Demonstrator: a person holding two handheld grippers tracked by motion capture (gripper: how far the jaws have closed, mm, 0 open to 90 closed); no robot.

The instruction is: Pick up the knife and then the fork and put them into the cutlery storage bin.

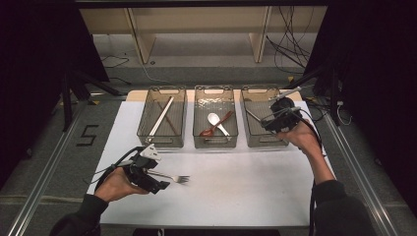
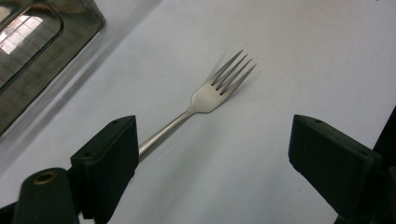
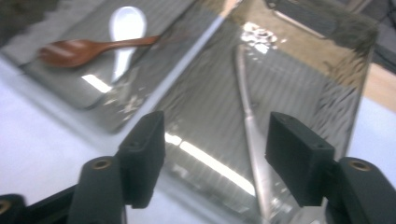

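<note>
Silver metal fork (image 2: 205,100) lies on the white table (image 1: 236,191), near left; stiff, light, slick, best pinched mid-handle. Left gripper (image 2: 212,154) gapes wide around its handle; right gripper (image 3: 215,154) open over the right clear basket (image 1: 251,132)

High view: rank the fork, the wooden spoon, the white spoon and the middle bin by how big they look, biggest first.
1. middle bin
2. fork, though the left gripper hides part of its handle
3. wooden spoon
4. white spoon; it looks close to the wooden one, so that order is unsure.
</note>
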